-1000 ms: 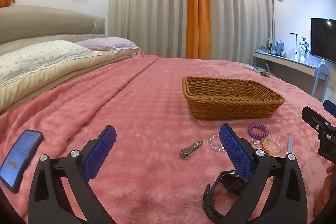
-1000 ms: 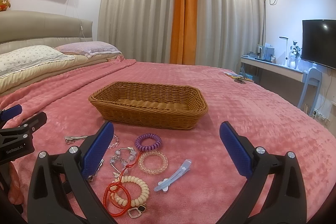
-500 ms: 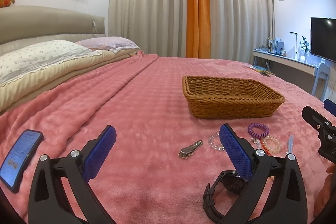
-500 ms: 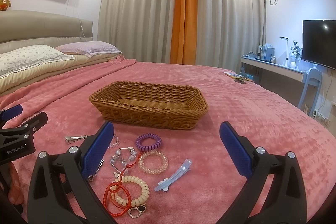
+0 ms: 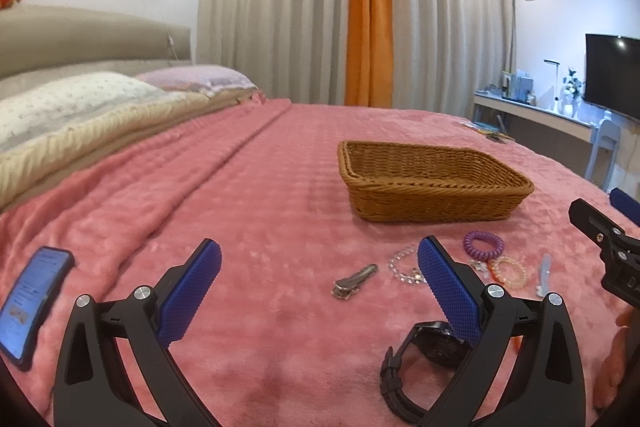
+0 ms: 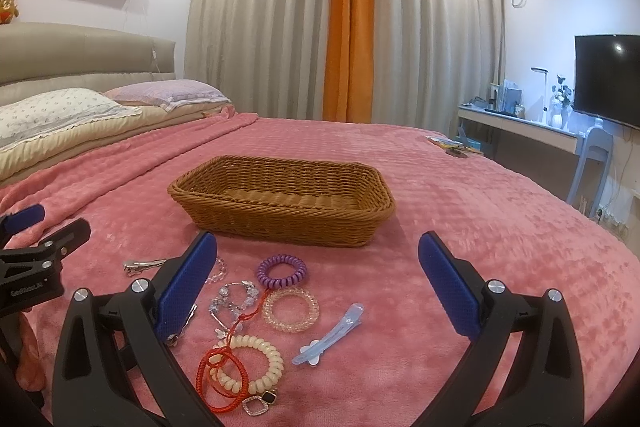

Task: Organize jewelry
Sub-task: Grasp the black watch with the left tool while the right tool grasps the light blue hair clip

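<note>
A brown wicker basket (image 6: 280, 203) stands empty on the pink bed; it also shows in the left wrist view (image 5: 432, 183). In front of it lie a purple coil hair tie (image 6: 282, 271), a clear pink bracelet (image 6: 291, 309), a crystal charm bracelet (image 6: 234, 297), a cream coil tie (image 6: 256, 363), a red cord (image 6: 220, 379), a light blue hair clip (image 6: 328, 335) and a silver clip (image 6: 142, 264). A black watch (image 5: 424, 359) lies under the left gripper's right finger. My left gripper (image 5: 320, 279) and right gripper (image 6: 318, 271) are both open and empty, low over the bed.
A phone (image 5: 30, 299) with its screen lit lies on the blanket at the left. Pillows (image 6: 60, 111) and the headboard are at the far left. A desk (image 6: 520, 123), a chair and a TV (image 6: 608, 79) stand at the right beyond the bed's edge.
</note>
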`<action>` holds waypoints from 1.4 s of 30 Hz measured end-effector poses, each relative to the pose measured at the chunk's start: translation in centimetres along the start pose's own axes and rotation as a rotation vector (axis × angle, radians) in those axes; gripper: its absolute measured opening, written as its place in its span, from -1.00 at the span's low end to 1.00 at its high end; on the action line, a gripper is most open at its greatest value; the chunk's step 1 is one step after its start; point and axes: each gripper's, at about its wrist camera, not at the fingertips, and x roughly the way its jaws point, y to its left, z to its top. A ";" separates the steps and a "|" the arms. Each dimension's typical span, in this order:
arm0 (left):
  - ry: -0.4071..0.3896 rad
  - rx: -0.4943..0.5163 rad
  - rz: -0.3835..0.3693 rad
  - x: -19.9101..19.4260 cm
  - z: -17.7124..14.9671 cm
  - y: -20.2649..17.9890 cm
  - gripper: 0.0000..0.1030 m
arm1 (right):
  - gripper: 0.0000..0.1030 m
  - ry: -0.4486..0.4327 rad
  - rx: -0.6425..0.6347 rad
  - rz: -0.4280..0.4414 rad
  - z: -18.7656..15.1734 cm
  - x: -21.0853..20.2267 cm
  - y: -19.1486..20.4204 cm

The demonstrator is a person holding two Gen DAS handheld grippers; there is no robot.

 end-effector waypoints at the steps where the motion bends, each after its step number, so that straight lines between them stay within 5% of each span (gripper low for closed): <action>1: 0.023 -0.013 -0.027 0.1 0.1 0.4 0.86 | 0.87 0.006 0.006 0.002 0.1 0.1 -0.2; 7: 0.216 -0.025 -0.152 0.2 -0.2 1.5 0.70 | 0.61 0.105 0.075 0.004 0.9 1.0 -2.7; 12: 0.351 -0.015 -0.206 0.1 -1.8 0.6 0.49 | 0.16 0.251 0.106 0.045 -0.2 1.7 -4.7; 21: 0.508 -0.021 -0.256 2.3 -3.0 -0.6 0.06 | -0.02 0.474 0.144 0.102 -3.3 3.3 -5.4; 24: 0.536 -0.020 -0.260 3.2 -3.2 -0.8 0.06 | -0.06 0.548 0.156 0.133 -3.5 4.8 -4.6; 30: 0.548 0.000 -0.247 3.8 -3.0 -1.1 0.05 | -0.26 0.624 0.166 0.064 -3.8 8.1 -3.5; 34: 0.545 0.060 -0.183 3.5 -3.1 -1.7 -0.22 | -0.51 0.648 0.127 0.008 -3.8 9.5 -2.6; 36: 0.540 0.067 -0.172 3.4 -3.2 -1.7 -0.39 | -0.83 0.636 0.099 0.002 -3.8 9.4 -2.1; 38: 0.538 0.059 -0.202 3.2 -3.0 -1.7 -0.81 | -0.83 0.623 0.086 0.007 -3.7 9.0 -1.9; 42: 0.483 0.081 -0.195 2.4 -2.7 -2.4 -0.83 | -0.83 0.576 0.095 0.021 -2.9 7.8 -2.3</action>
